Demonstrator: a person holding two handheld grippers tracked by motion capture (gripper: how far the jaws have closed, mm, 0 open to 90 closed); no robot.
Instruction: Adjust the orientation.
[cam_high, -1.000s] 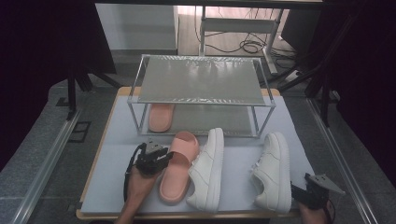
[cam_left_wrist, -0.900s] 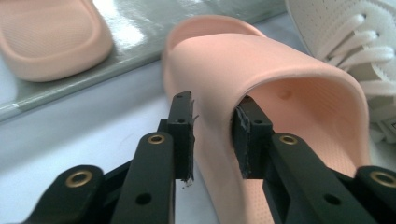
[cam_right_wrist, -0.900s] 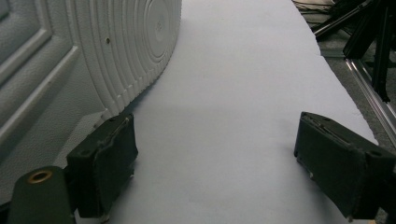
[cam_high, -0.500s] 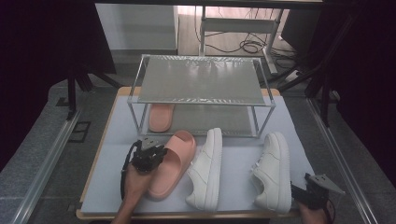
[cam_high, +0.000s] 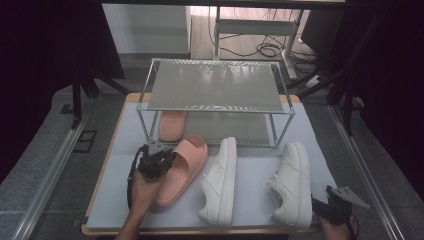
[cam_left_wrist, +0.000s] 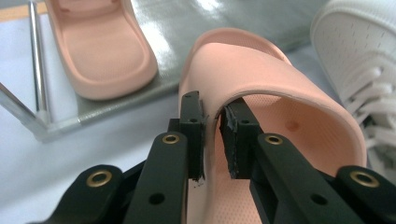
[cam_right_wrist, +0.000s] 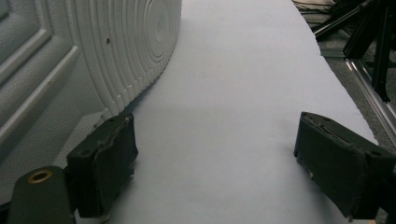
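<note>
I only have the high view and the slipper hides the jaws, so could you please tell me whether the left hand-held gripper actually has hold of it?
Observer: Yes. In the left gripper view the left hand-held gripper is shut on the strap edge of the slipper.
Operator: Thank you. Is the right one touching the sneaker?
Observer: The right hand-held gripper is open, its left jaw beside the sneaker; contact is unclear.
Operator: Is anything between its jaws?
Observer: Only bare mat.
</note>
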